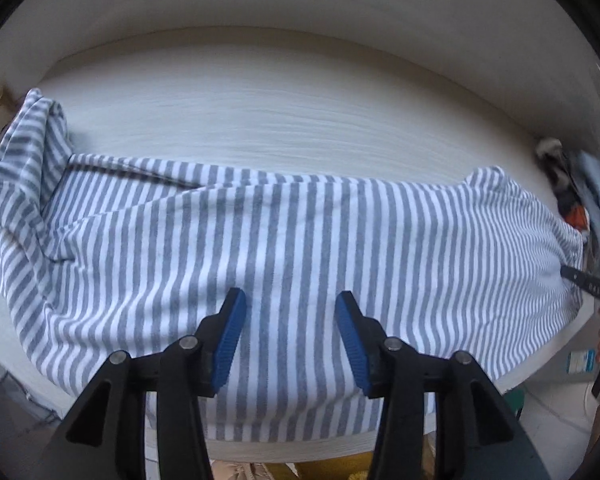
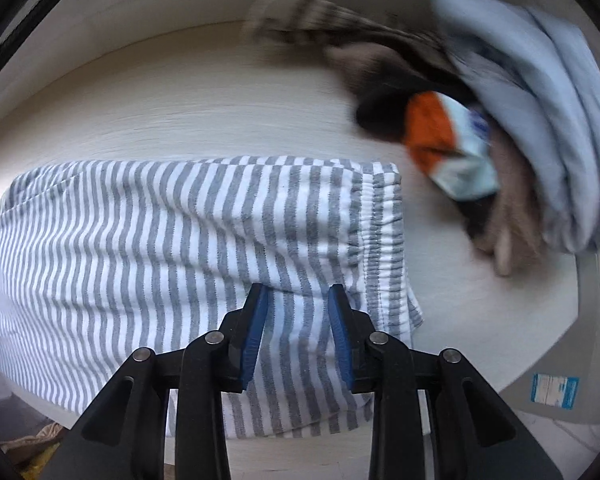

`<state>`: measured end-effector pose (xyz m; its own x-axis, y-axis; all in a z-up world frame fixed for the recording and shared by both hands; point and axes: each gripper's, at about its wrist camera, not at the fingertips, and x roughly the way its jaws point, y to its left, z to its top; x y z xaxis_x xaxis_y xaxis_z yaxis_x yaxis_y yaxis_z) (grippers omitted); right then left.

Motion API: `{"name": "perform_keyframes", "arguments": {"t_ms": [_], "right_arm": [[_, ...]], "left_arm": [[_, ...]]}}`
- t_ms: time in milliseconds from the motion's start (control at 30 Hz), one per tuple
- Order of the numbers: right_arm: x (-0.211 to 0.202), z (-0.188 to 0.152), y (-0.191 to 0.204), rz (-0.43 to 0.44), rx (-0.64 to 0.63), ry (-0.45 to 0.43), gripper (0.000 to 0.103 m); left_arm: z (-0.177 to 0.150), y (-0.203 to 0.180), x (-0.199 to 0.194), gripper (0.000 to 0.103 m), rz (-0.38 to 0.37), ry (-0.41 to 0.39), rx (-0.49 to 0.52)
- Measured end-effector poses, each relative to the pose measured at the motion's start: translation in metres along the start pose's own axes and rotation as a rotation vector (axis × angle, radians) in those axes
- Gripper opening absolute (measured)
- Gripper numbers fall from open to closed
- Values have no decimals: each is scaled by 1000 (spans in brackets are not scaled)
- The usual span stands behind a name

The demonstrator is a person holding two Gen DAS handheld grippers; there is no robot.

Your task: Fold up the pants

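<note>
Grey-and-white striped pants (image 1: 280,240) lie spread across the white table (image 1: 280,100), with a leg end bunched up at the far left. In the right wrist view the pants (image 2: 160,240) show their gathered elastic waistband (image 2: 384,240) on the right. My left gripper (image 1: 291,300) is open and empty, its blue pads just above the near middle of the cloth. My right gripper (image 2: 298,294) is open and empty above the cloth just left of the waistband. The right gripper's black tip shows at the pants' right edge in the left wrist view (image 1: 580,276).
A pile of other clothes (image 2: 520,120), light blue, orange, black and beige, lies on the table to the right of the waistband. A grey appliance with a blue label (image 2: 556,388) stands off the table's right edge. The table's far half is bare.
</note>
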<state>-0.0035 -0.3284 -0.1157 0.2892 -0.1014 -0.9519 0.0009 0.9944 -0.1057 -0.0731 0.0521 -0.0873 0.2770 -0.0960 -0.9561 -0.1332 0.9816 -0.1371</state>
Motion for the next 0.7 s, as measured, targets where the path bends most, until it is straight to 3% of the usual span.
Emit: {"name": "perform_keyframes", "arguments": {"t_ms": [100, 200, 333, 400, 600, 700], "right_arm": [[1, -5, -22, -37, 32, 7, 31], [2, -11, -38, -131, 37, 3, 31], [-4, -16, -33, -101, 83, 1, 31], [7, -6, -58, -103, 71, 0, 31], [0, -9, -36, -152, 73, 13, 31], [-21, -2, 19, -138, 59, -20, 31]], "left_arm": [[1, -25, 4, 48, -27, 4, 49], [0, -49, 8, 51, -24, 7, 112], [1, -66, 10, 51, -9, 20, 165], [-3, -65, 7, 51, -30, 32, 142], [3, -23, -27, 51, 28, -29, 79], [7, 4, -47, 51, 67, -69, 48]]}}
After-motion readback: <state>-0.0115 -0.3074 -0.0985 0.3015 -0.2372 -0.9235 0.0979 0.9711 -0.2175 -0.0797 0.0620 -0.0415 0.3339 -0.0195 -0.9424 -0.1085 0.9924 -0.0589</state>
